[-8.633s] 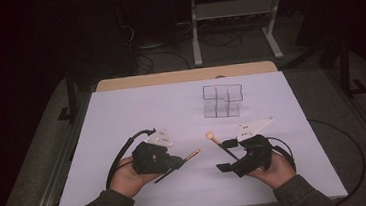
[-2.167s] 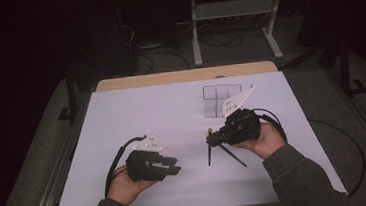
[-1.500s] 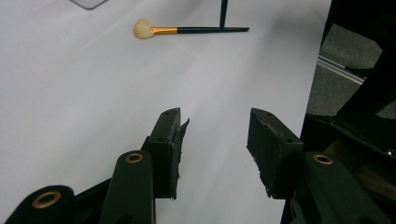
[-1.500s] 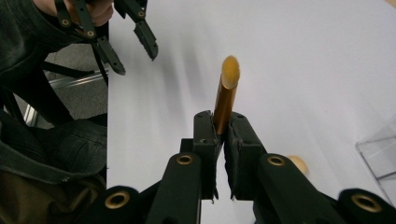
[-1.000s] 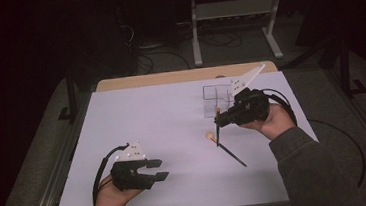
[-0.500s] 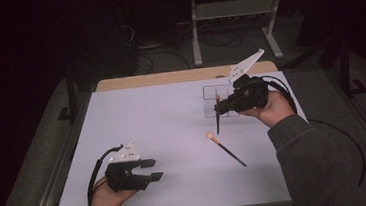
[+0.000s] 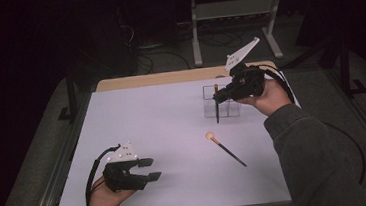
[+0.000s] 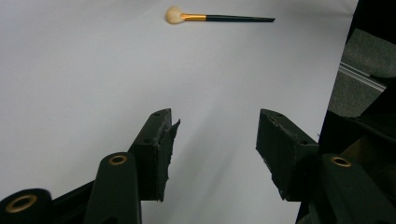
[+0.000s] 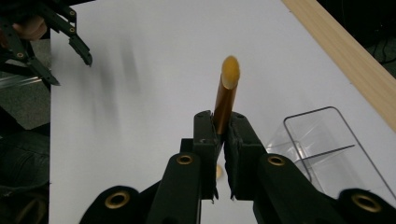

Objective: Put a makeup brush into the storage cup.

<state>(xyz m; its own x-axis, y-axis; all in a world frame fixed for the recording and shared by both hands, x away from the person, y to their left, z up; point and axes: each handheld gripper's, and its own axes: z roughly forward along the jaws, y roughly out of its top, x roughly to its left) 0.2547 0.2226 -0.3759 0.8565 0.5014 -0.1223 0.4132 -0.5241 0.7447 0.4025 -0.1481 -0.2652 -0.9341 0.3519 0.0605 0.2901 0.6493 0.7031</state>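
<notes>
Brush (image 7: 217, 105) number one hangs straight down in your right gripper (image 7: 219, 98), squeezed tight, in the upper right over the clear box (image 7: 228, 110). Your left gripper (image 7: 149, 168), lower left, has just been opening with nothing inside. Another brush (image 7: 225, 148) lies mid-table.

clear organizer (image 9: 327, 154) cut off, held brush (image 9: 226, 100) handle hidden
</notes>
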